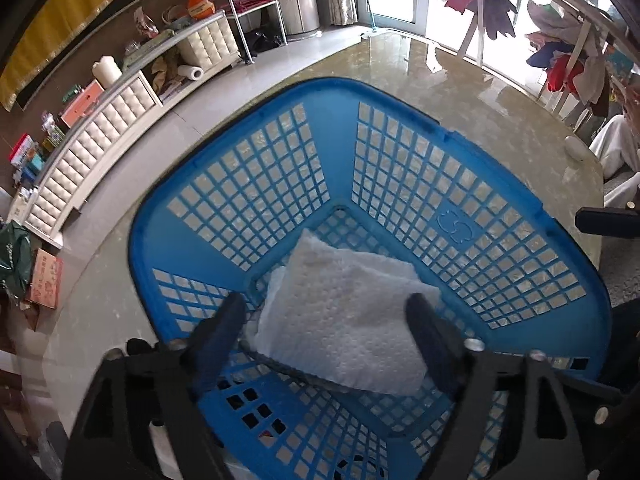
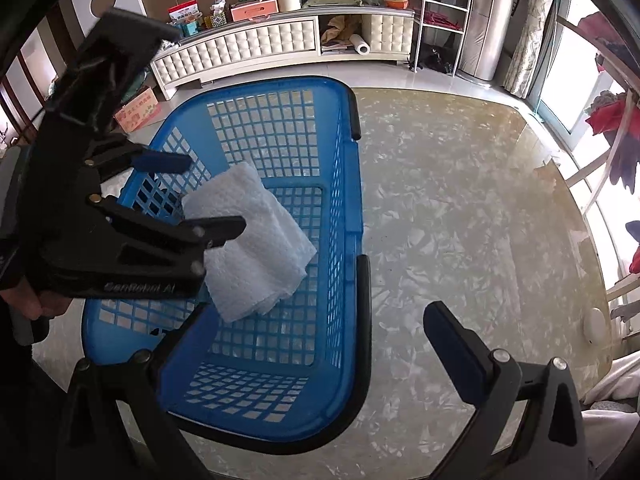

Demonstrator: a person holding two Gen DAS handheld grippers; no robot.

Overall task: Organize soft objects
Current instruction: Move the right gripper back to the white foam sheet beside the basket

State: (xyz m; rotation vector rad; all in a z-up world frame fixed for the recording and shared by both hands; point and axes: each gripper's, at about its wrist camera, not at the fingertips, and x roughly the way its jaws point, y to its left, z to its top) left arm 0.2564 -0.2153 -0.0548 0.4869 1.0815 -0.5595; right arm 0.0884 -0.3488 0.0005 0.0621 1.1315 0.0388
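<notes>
A folded white towel (image 1: 340, 320) lies inside the blue lattice basket (image 1: 400, 92), which stands on a marbled table. My left gripper (image 1: 325, 308) hangs just above the towel. It is open, one finger off each side of the cloth, and the pads do not press on it. In the right wrist view the towel (image 2: 256, 248) rests against the basket's far left wall (image 2: 160, 140), with the left gripper (image 2: 208, 196) over it. My right gripper (image 2: 316, 320) is open above the basket's near right rim (image 2: 352, 208). Nothing is held between its fingers (image 2: 448, 344).
The marbled table (image 2: 460, 220) stretches to the right of the basket, with a small white oval object (image 2: 596, 324) near its edge. A white padded cabinet (image 2: 280, 46) and a metal shelf (image 2: 440, 12) stand beyond. Clothes hang on a drying rack (image 1: 560, 40). A hand (image 2: 36, 304) holds the left gripper.
</notes>
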